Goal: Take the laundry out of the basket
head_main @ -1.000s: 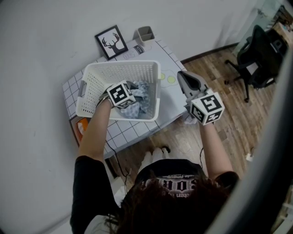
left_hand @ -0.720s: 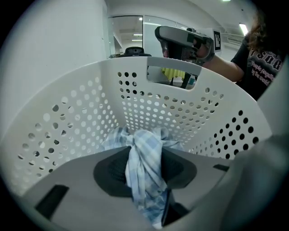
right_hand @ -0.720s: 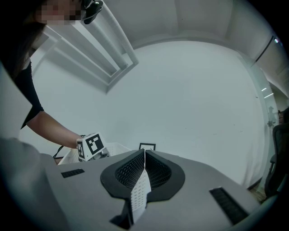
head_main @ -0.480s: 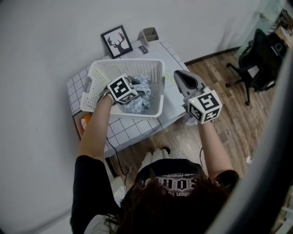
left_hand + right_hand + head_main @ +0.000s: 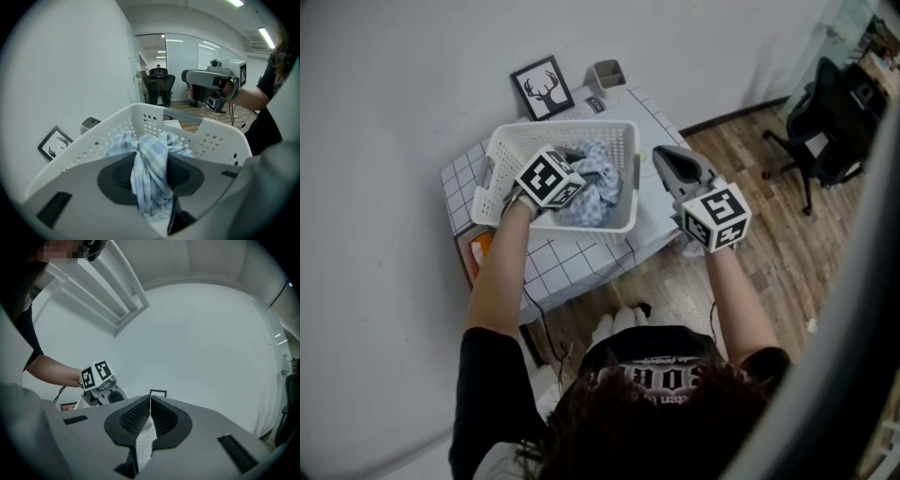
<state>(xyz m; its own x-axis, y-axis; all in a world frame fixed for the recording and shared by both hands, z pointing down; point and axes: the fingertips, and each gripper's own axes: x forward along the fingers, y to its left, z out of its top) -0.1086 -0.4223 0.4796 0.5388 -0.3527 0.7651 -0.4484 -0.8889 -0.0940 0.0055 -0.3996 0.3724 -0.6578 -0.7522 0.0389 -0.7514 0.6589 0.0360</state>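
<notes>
Left gripper view: the blue plaid cloth [image 5: 157, 140] is pinched between the left tongs' [image 5: 151, 164] pads, lifted above the white basket [image 5: 220, 136] on the counter [image 5: 558, 267]. The right tongs [image 5: 149, 404], closed on nothing, hover over its right edge.

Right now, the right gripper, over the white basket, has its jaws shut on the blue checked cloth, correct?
Wrong gripper: it is the left gripper, over the white basket, that has its jaws shut on the blue checked cloth, as the left gripper view shows.
</notes>
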